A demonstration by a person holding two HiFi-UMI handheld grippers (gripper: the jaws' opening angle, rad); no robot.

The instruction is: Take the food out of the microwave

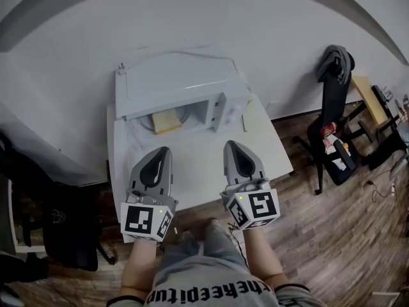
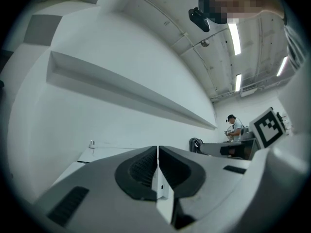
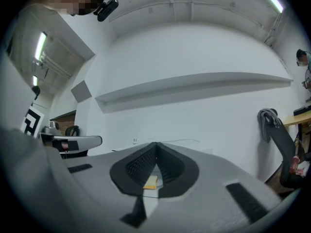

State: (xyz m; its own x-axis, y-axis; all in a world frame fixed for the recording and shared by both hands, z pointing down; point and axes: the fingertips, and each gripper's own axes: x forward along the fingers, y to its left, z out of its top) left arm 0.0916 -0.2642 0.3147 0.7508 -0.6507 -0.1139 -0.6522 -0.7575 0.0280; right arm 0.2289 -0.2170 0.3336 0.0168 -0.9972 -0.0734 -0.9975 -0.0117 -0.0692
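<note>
The yellow food lies inside the microwave at the desk's far side, and since the left gripper and right gripper both have closed, empty jaws, one should probably open before entering level for the food's near edge.

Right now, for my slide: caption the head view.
Left gripper and right gripper, both shut, face the open microwave with yellow food inside.

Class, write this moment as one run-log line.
left gripper: shut, empty | right gripper: shut, empty | food: yellow, inside microwave | stage: food not yet touched
</note>
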